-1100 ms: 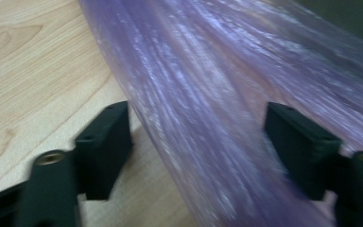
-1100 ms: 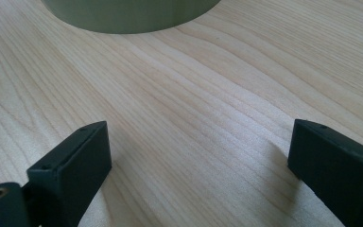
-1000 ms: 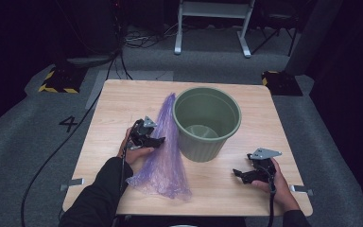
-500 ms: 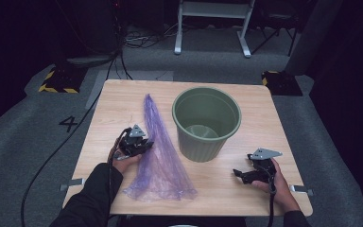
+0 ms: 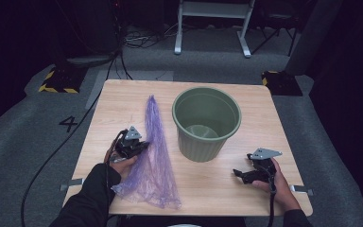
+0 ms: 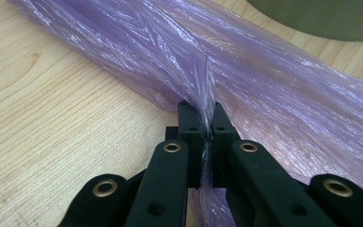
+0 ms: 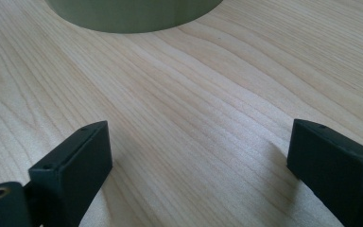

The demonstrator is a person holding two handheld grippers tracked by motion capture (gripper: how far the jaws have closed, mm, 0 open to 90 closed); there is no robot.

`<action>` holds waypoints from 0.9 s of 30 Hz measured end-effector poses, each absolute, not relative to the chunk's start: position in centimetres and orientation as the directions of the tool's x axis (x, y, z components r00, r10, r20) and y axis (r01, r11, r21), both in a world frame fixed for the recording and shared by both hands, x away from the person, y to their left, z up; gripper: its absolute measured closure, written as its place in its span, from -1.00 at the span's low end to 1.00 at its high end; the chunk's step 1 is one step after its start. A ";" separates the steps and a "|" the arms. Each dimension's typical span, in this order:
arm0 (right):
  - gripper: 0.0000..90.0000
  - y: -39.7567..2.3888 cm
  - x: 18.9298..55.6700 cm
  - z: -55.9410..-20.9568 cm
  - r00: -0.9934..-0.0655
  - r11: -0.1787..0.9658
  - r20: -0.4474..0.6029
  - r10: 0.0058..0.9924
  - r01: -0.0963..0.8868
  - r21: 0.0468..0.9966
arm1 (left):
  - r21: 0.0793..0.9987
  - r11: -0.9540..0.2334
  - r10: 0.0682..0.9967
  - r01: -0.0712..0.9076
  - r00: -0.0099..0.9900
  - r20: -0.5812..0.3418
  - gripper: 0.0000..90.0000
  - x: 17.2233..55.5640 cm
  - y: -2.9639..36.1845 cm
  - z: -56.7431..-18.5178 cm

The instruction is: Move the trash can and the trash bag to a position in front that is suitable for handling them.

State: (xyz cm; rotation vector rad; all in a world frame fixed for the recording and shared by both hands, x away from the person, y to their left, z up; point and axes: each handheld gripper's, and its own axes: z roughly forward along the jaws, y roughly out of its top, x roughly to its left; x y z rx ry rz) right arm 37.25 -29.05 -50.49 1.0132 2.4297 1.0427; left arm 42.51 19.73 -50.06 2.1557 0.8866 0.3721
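Observation:
A long purple plastic bag [image 5: 152,151] lies stretched across the wooden table [image 5: 123,104], left of a green bin [image 5: 207,122] that stands upright and open. My left gripper [image 5: 142,146] is shut on the bag's left edge; in the left gripper view the purple film [image 6: 246,71] is pinched between the two black jaws of the left gripper [image 6: 207,123]. My right gripper [image 5: 238,174] rests low over bare wood right of the bin. Its jaws stand wide apart in the right gripper view [image 7: 198,156], with nothing between them, and the bin's base [image 7: 132,14] is ahead.
The table's front edge lies close to both hands. A black cable [image 5: 61,151] trails off the table's left side to the grey floor. A white stand [image 5: 212,23] and a yellow-black striped block [image 5: 59,81] sit beyond the table.
My left gripper has drawn the purple bag leftward, away from the bin's side, and the bag now lies flatter and apart from the bin. The right gripper has stayed put.

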 end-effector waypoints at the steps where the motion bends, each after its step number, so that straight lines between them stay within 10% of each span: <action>1: -0.84 -29.0 37.3 -50.5 -0.702 0.485 -0.005 0.712 0.487 0.726 | 0.742 -0.468 0.700 0.480 0.714 -0.021 0.95 42.5 19.8 -50.1; 27: -0.84 -29.0 37.3 -50.5 -0.699 0.483 -0.005 0.715 0.489 0.726 | 0.749 -0.459 0.702 0.478 0.712 -0.025 0.96 42.5 19.9 -50.2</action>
